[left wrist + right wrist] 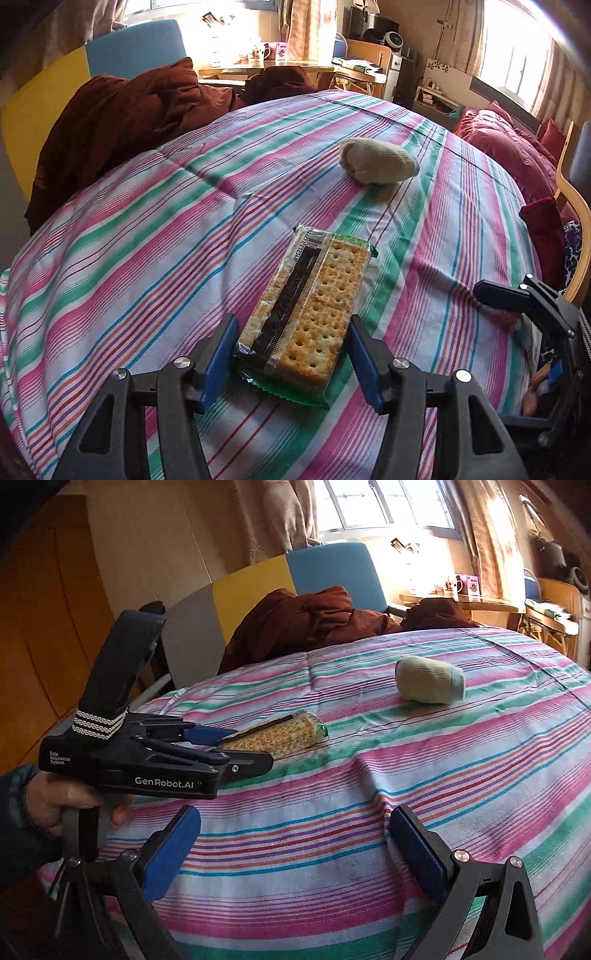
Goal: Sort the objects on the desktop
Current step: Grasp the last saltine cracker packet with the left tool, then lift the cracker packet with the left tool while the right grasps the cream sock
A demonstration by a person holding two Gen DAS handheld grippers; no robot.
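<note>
A packet of crackers (306, 314) in clear and green wrap lies lengthwise on the striped bedspread (147, 258). My left gripper (291, 325) has a blue pad against each long side of the packet's near end. The right wrist view shows the same grip from the side, with the left gripper (243, 746) held by a hand and the packet (277, 734) low over the cloth. A rolled cream sock (378, 160) sits farther back, also seen as the sock (428, 681) beyond my right gripper (295, 816). That gripper is wide open over bare cloth, holding nothing.
A dark red blanket (122, 122) is heaped at the far left of the bed, against a yellow and blue headboard (280, 579). Red pillows (502, 144) and a wooden chair (572, 206) stand on the right. A cluttered table (266, 66) stands beyond the bed.
</note>
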